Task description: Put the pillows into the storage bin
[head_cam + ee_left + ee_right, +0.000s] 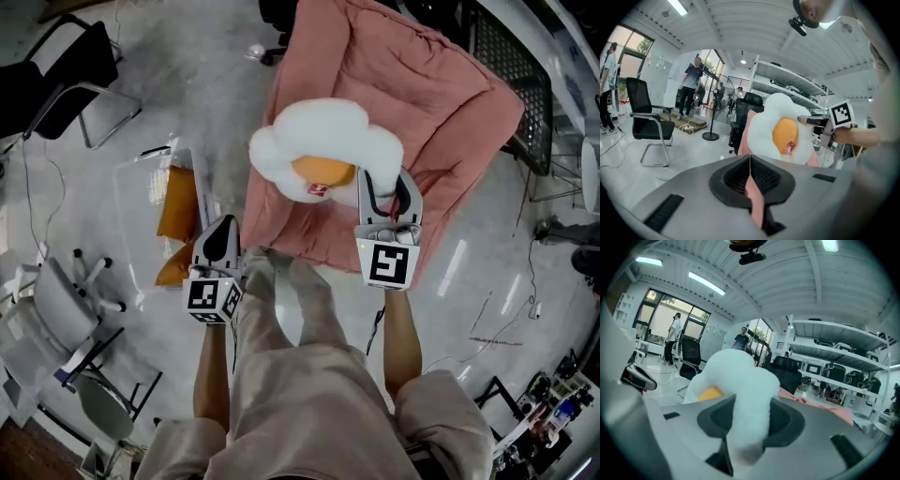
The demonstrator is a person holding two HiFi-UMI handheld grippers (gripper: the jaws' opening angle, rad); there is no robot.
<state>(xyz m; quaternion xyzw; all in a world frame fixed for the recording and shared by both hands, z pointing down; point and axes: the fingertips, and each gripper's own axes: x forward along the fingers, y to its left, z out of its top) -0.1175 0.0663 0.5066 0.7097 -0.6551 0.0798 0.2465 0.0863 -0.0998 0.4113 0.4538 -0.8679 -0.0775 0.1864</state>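
A white fried-egg pillow with an orange yolk hangs in the air over a big pink cover. My right gripper is shut on the pillow's white rim, which fills the space between its pads. The left gripper view shows the same pillow face-on. My left gripper sits lower, at the cover's near left edge, shut on a strip of pink fabric. To its left a clear storage bin stands on the floor with orange pillows inside.
A black chair stands at the far left and a grey swivel chair nearer. Cables lie on the floor at the right. People stand in the background, and shelving lines the wall behind the pink cover.
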